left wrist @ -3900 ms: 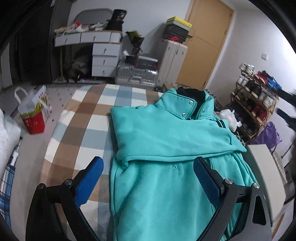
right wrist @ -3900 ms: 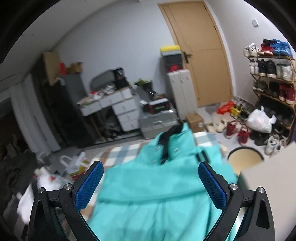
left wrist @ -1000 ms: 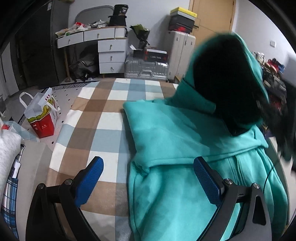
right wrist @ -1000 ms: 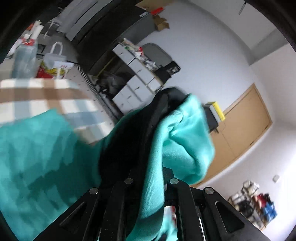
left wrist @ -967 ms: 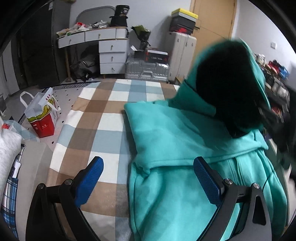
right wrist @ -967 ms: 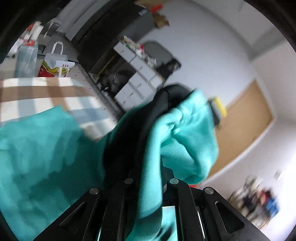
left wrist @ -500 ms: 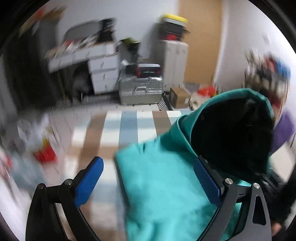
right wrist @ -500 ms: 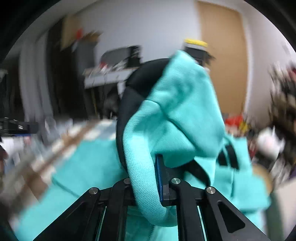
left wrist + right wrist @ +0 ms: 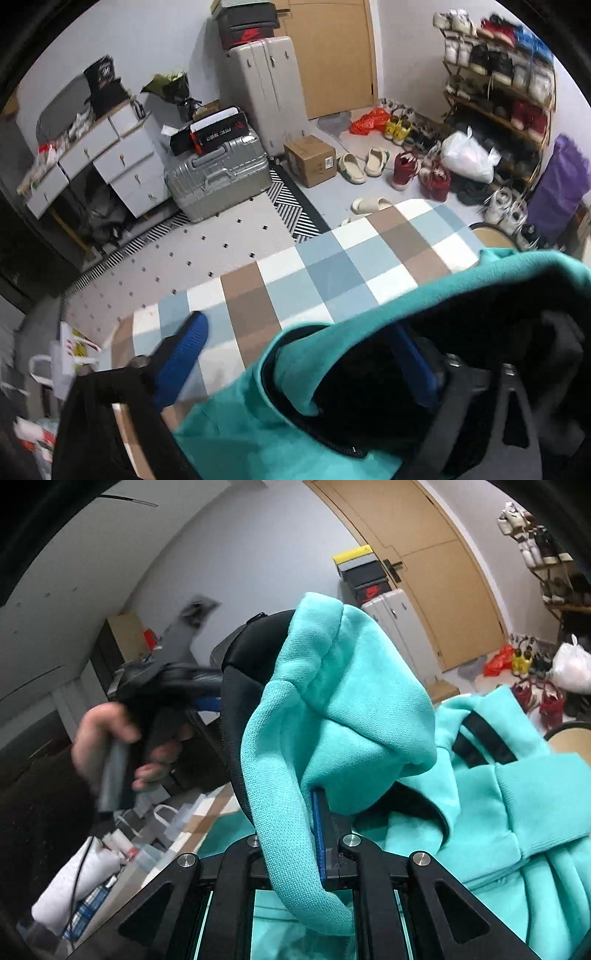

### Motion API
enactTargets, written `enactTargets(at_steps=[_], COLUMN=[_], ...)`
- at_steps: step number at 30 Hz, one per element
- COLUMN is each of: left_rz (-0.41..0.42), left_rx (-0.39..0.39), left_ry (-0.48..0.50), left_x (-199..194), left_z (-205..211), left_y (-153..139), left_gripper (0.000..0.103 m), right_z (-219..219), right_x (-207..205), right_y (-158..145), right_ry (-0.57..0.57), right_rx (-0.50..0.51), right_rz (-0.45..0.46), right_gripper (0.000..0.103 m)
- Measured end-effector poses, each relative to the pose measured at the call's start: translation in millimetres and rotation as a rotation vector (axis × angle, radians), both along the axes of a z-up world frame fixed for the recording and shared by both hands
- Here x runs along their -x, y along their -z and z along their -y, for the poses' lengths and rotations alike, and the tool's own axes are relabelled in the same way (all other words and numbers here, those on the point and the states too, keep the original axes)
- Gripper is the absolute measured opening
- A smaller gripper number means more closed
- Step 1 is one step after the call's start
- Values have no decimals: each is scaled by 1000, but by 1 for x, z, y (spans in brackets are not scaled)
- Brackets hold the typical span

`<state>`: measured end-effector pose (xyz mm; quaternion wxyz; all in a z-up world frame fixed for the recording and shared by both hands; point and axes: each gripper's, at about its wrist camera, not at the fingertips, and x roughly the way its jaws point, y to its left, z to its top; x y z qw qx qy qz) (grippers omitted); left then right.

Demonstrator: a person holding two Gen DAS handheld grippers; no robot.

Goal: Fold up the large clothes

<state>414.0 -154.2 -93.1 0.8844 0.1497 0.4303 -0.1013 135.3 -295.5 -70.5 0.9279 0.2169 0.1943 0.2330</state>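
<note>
A teal hoodie with a black lining lies on the checked cloth. Its hood is lifted off the body. My right gripper is shut on the hood's rim, and the cloth drapes over both fingers. My left gripper straddles the other side of the rim. Its jaws are closing: the right pad sits inside the black lining and the left pad stands clear of the cloth. In the right wrist view a hand holds that left gripper beside the hood.
Past the checked cloth's far edge stand a silver suitcase, white drawers, a cardboard box and several loose shoes. A shoe rack fills the right wall. A round stool and a shopping bag flank the cloth.
The left gripper swung from over the hoodie's body up to the lifted hood, rolled, and narrowed its jaws around the rim. The right gripper rolled upright, still holding the hood.
</note>
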Motion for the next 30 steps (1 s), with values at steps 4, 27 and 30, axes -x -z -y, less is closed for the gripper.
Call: enactTargets(at_steps=[4,27,30], left_rz=[-95,139,151], left_rx=[-38,715,758], left_ry=[4,-313,-330], left_x=[1,206,214], left_z=[8,-122,-121], left_y=[10,30,31], left_gripper=[3,1,1], right_z=[-1,-1,-9], right_x=[-3,-5,1], right_y=[5,-65,-62], right_ry=[-19,-11,-1], right_rx=[-20,143,163], right_rz=[-15,-141,-169], right_gripper=[11,40,44])
